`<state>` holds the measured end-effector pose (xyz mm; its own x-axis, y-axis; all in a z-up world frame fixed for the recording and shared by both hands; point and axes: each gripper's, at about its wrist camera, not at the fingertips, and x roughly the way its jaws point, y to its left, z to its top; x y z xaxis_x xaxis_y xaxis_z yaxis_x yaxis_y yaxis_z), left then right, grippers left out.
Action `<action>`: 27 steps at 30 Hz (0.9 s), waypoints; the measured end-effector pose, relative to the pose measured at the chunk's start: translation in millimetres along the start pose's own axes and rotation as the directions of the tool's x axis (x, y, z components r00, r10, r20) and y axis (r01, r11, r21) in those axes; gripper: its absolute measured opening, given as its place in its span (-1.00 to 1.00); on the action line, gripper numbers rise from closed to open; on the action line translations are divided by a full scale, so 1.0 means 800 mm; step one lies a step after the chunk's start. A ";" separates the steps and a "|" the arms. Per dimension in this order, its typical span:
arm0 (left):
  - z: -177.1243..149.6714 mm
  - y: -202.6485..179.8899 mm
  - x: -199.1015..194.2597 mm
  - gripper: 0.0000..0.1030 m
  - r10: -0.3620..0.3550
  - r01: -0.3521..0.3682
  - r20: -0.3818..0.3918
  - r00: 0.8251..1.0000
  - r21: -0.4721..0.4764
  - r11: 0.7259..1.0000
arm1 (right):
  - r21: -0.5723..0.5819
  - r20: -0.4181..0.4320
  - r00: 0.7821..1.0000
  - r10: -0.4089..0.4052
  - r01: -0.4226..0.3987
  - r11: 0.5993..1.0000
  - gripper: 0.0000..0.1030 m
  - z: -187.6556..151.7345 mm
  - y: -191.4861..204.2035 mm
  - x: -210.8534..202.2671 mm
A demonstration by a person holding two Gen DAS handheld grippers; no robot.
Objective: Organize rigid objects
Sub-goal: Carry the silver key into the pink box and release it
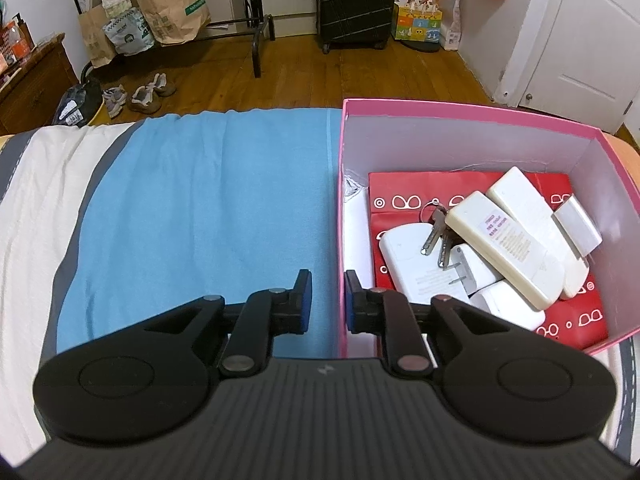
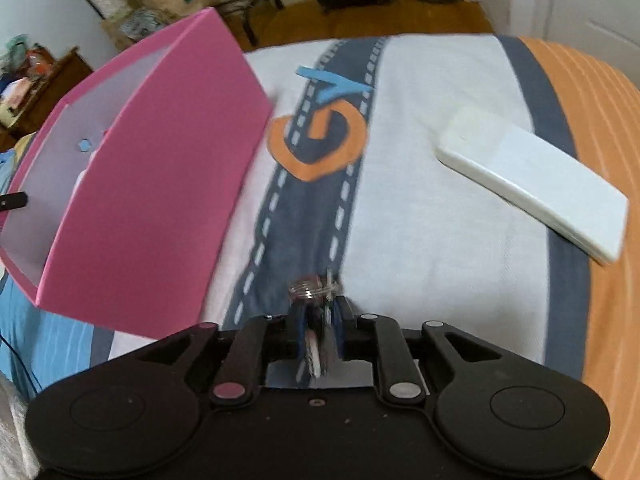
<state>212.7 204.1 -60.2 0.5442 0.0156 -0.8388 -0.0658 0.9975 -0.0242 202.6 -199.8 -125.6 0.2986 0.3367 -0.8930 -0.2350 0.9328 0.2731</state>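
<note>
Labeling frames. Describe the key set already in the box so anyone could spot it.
Start at the pink box on the bed. On the white charger lie the keys, beside two cream remotes. They are the only metal item: two silver keys on a ring.

Left gripper (image 1: 328,300): matte black plastic, ribbed body along the bottom with a small pale lightning-shaped mark at its centre. Two big rounded housings flanked it, each with a faint embossed circle. Paired black link bars ran forward, pinned by round metal rivets, silver on one side, pinkish-tinted on the other. Fingers (image 1: 302,300) were short black blocks faced with blue pads.

Right gripper (image 2: 320,320): same black build, same round housings with embossed circles, same link bars and metal rivets, one rivet tinted pink. Its body top looked smooth, with a small screw hole at the centre and a shiny grey plate behind the blue-padded fingers (image 2: 340,326).
</note>
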 end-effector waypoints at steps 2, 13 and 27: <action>-0.001 0.001 -0.001 -0.76 -0.010 0.010 0.006 1.000 0.007 1.000 | -0.028 0.002 1.000 -0.004 0.004 1.000 -0.75 0.002 0.005 0.001; -0.001 0.000 0.000 -0.75 -0.005 0.005 0.000 1.000 -0.013 1.000 | 0.025 0.084 0.994 0.075 -0.078 0.997 -0.89 0.000 0.021 -0.050; 0.002 0.000 0.003 -0.75 -0.002 0.002 -0.010 1.000 -0.030 1.000 | -0.096 0.300 0.896 0.326 -0.312 0.945 -0.87 0.025 0.125 -0.135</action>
<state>215.0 204.0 -61.2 0.5358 0.0127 -0.8443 -0.0902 0.9950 -0.0422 165.0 -140.0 5.3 0.4688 0.6446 -0.6039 -0.4039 0.7645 0.5024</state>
